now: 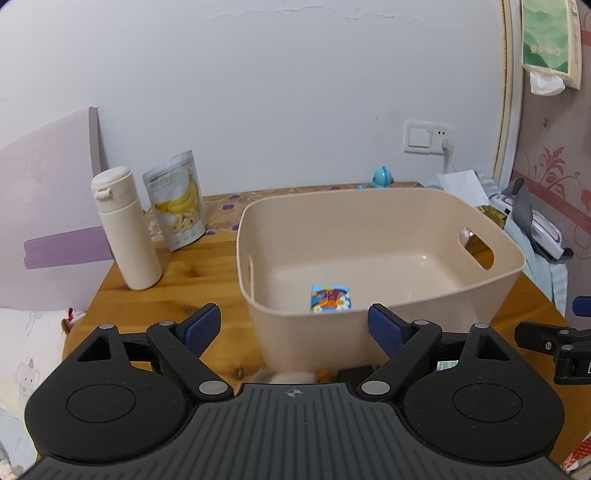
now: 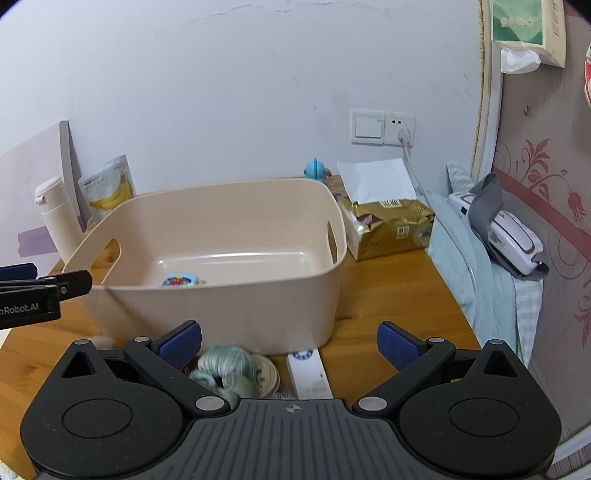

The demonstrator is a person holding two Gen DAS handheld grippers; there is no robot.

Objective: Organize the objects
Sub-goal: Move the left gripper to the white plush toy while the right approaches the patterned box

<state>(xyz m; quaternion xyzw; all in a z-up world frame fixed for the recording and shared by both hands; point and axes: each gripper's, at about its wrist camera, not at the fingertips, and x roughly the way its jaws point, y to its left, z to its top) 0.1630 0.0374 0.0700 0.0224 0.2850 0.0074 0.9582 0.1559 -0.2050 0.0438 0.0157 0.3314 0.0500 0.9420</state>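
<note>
Beige bin (image 2: 221,295), frame centre on the desk (image 2: 388,295), holds one colourful packet (image 2: 181,280); both grippers' fingers wide, empty; risk: right gripper (image 2: 290,345) nudging teal figure (image 2: 225,369) against bin wall.

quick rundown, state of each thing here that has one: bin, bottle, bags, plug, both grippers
left gripper: open, holding nothing
right gripper: open, holding nothing
beige bin: upright, holds only one small colourful packet
cream bottle: upright, lid closed
banana chips bag: standing, looks sealed
gold bag: lying on its side beside the bin
wall socket: plug in
tissue box: tissue sticking out
</note>
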